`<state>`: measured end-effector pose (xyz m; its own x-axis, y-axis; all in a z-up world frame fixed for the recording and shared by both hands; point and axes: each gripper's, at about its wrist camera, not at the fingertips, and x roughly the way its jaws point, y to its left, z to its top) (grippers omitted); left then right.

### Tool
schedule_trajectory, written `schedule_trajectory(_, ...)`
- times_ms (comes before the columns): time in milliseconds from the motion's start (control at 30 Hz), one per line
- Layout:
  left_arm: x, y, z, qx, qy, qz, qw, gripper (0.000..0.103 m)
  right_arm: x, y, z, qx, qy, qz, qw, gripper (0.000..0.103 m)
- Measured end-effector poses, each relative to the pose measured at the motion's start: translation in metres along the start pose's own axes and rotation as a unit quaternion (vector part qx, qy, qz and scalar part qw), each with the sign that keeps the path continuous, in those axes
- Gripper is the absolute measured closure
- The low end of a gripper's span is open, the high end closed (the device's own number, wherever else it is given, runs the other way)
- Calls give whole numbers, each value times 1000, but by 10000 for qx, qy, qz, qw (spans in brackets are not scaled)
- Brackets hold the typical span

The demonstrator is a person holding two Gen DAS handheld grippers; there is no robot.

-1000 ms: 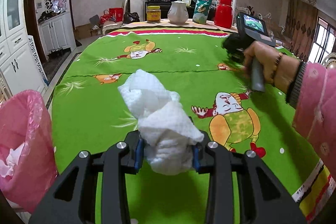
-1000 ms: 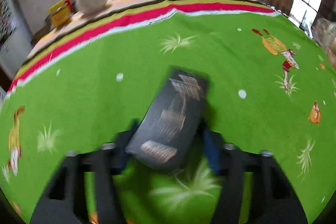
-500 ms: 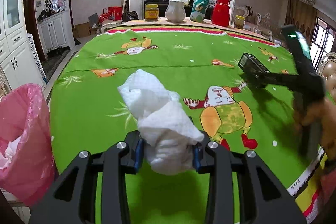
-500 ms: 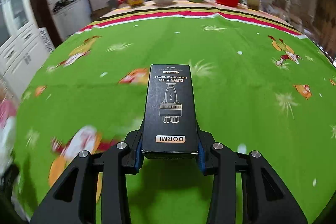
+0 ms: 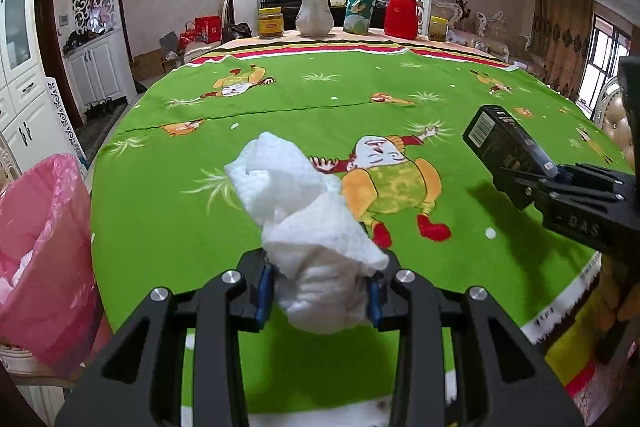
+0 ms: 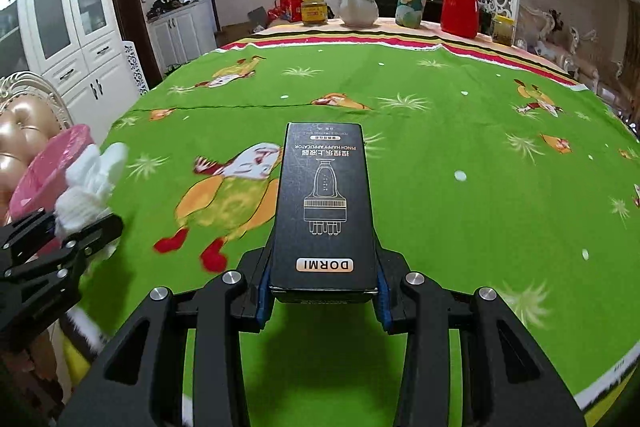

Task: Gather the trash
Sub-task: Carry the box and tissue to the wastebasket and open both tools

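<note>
1. Step in hand, as judged: the carry. Both pieces of trash are picked up and off the counter; neither is in the bin yet.

2. Left gripper: jaws narrow, clamped on a crumpled white tissue. The blue pads press its lower end from both sides. Most of the wad stands up and forward past the fingertips, loose and unsupported.

3. Right gripper: jaws narrow, clamped on a black box. The pads grip the near end by its two long sides. The box runs straight out ahead along the fingers, printed face up, its far end free over the green cloth.

4. Bin: pink-lined, just off the counter's left edge, on the left gripper's side. Some white scraps show inside. From the right wrist view only its pink rim shows, far left, behind the tissue.

5. Relative places: the tissue is near the bin, almost beside it. The box is well apart from it, on the far side of the left gripper.

6. Next move, as judged: the left hand swings the tissue out over the bin mouth and lets go. The right hand then needs room to cross the same way, so the left should clear first.

7. Handling notes:
   - The tissue is light and may cling to a pad on release.
   - The box is long and held at one end, so it should be tipped nose-down over the opening before the jaws part.

8. Far edge of the counter carries a jar, a white pot, a snack bag and a red flask. All are well clear of both grippers.
</note>
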<state>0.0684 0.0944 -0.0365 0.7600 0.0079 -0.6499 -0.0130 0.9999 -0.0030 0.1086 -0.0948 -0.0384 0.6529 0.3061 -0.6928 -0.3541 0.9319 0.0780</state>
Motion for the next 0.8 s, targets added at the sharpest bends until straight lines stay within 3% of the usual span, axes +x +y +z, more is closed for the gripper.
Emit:
schedule_trajectory(300,-15,-4,-13,95,-121,-18,9999,68,-28,14,-23,10,-128,102,9999,65)
schedule_trajectory(800,-23,18,-19,61,-289,120,9995,68,-40,56,-21,-367,-256,360,9983,64)
